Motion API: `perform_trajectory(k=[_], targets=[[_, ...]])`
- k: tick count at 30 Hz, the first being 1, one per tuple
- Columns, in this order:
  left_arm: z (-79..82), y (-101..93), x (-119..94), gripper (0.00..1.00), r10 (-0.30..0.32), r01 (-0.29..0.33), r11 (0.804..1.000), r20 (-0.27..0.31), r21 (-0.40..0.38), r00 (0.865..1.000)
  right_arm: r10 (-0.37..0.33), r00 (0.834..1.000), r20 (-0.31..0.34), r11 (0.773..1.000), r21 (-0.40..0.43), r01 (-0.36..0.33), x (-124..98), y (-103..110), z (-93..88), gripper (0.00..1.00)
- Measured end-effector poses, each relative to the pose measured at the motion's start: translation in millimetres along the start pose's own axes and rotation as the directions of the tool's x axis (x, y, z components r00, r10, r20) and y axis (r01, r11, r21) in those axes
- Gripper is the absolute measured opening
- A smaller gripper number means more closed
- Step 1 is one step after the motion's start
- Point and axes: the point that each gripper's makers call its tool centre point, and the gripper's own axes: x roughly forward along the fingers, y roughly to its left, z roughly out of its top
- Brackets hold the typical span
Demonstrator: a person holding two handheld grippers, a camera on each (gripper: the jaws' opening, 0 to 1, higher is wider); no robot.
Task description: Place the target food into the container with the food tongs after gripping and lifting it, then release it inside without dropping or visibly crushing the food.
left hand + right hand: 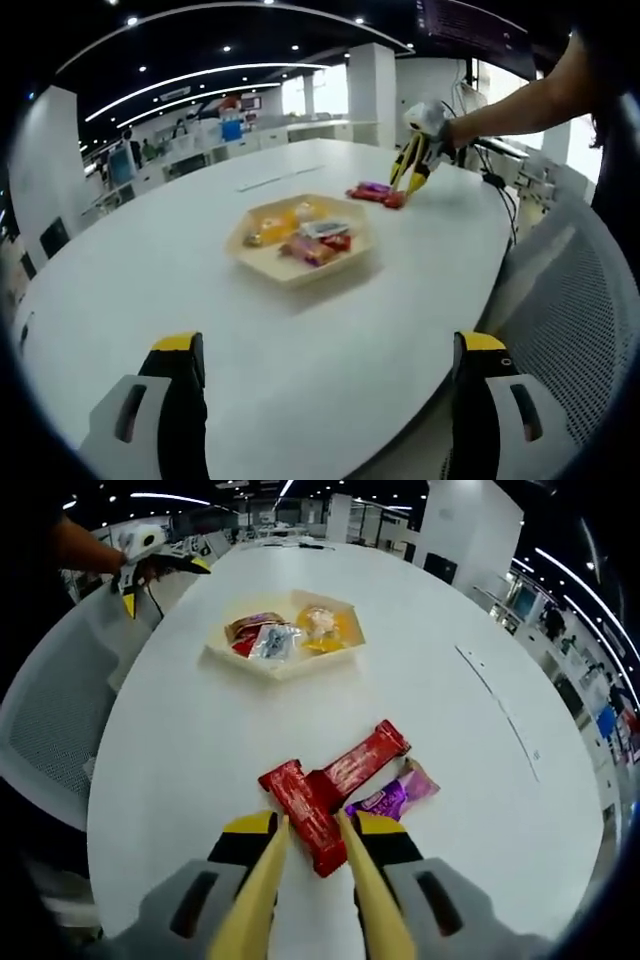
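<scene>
Tongs (pixel 310 880) ride in the right hand-held gripper (pixel 312 845), which is clamped on them so their yellow arms straddle the near end of a red wrapped bar (pixel 305 810) on the white tabletop (pixel 180 740), apparently the target, not yet lifted. Just past it lie a second red bar (pixel 365 760) and a purple packet (pixel 390 795); farther ahead waits the hexagonal tray (pixel 250 665), already holding snacks. The left hand-held gripper (pixel 325 385), jaws apart and empty, hangs back off the tabletop's edge, likely to stay clear.
</scene>
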Motion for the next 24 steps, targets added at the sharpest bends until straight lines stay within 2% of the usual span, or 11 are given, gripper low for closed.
perform_trajectory(k=[5,10,14,17,19,20,21,23,24], targets=[[-0.7,0.4,0.3,1.00,0.000,0.000,1.000,0.000,0.001,1.000,0.023,1.000,-0.008,1.000,0.019,-0.023,0.2,5.6,3.3,0.28],[1.1,0.8,-0.4,1.00,0.004,-0.004,1.000,0.004,0.001,1.000,0.088,0.996,-0.007,0.996,0.025,-0.087,-5.6,23.3,10.2,0.27],[0.2,0.2,0.2,1.00,-0.001,0.001,1.000,0.003,0.004,1.000,0.046,0.998,-0.033,0.998,-0.036,-0.047,-2.1,14.9,8.2,0.28],[0.6,0.5,0.0,1.00,0.002,-0.002,1.000,0.004,0.004,1.000,0.064,0.997,-0.042,0.997,-0.051,-0.066,4.5,17.2,7.5,0.29],[1.1,0.8,-0.4,1.00,0.004,-0.004,1.000,0.007,0.002,1.000,0.072,0.993,-0.095,0.993,-0.083,-0.080,9.1,22.2,-0.5,0.29],[1.3,1.5,-0.6,0.99,0.008,-0.009,1.000,0.008,0.003,1.000,0.064,0.993,-0.095,0.993,-0.093,-0.073,10.7,24.1,-0.4,0.28],[1.2,2.0,-0.7,0.99,0.011,-0.011,1.000,0.008,0.003,1.000,0.058,0.996,-0.072,0.997,-0.040,-0.061,8.4,23.5,3.5,0.27],[1.9,3.7,-1.1,0.99,0.017,-0.017,1.000,0.013,0.001,1.000,0.055,0.995,-0.085,0.998,-0.035,-0.058,6.1,23.3,-0.2,0.26],[2.4,4.0,-1.4,0.99,0.019,-0.019,1.000,0.016,0.000,1.000,0.057,0.995,-0.084,0.998,0.011,-0.056,5.8,25.7,-0.3,0.25]])
